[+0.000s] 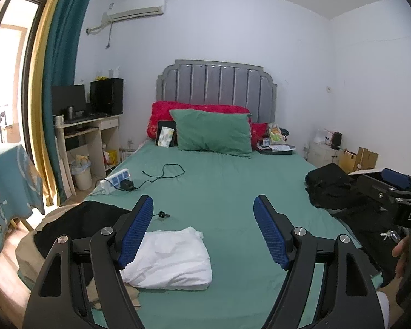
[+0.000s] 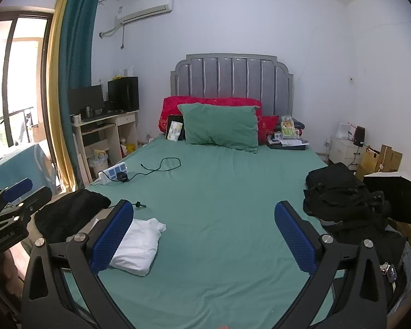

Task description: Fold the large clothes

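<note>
A folded white garment [image 1: 170,257] [image 2: 138,246] lies on the green bed sheet [image 1: 227,192] [image 2: 219,205] near the foot of the bed, on its left side. My left gripper [image 1: 204,205] hangs above the sheet, open and empty, its left pad over the garment's near corner. My right gripper [image 2: 204,211] is also open and empty, with the white garment beside its left finger. A heap of black clothes [image 1: 339,192] [image 2: 339,197] sits at the bed's right edge. Another dark garment [image 1: 79,219] [image 2: 71,211] lies at the left corner.
A power strip with charger and black cable [image 1: 123,183] [image 2: 117,174] lies on the sheet's left side. Green pillow [image 1: 212,134], red pillows, a tablet and small items crowd the headboard end. A desk [image 1: 93,134] stands left, boxes [image 2: 383,159] right. A hand [image 1: 402,252] holds the right gripper.
</note>
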